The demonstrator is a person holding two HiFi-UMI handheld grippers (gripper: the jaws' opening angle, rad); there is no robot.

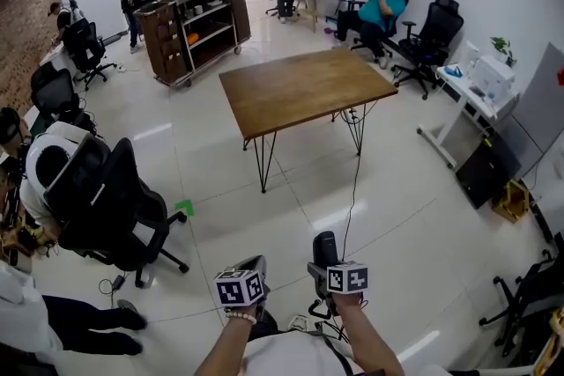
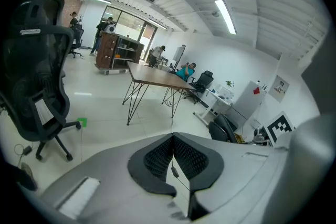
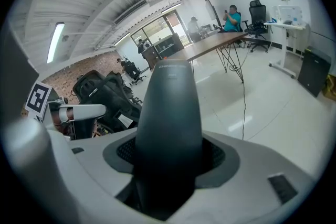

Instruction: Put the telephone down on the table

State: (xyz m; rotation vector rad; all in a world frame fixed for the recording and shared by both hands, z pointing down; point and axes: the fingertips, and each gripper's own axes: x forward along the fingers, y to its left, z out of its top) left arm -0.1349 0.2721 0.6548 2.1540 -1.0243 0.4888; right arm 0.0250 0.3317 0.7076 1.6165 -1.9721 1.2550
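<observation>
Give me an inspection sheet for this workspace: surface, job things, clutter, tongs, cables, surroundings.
Surface: wooden table, top bare, ahead across the floor.
Job's things: telephone, a dark handset, held in the right tongs, not yet on the table.
Clutter: nothing seen on the table; green mark on the floor.
Tongs: right tongs shut on the telephone; left tongs shut, empty.
Cables: thin cable runs from near the table toward the person.
Surroundings: chair close on the left, cart beyond the table, people at desks.
</observation>
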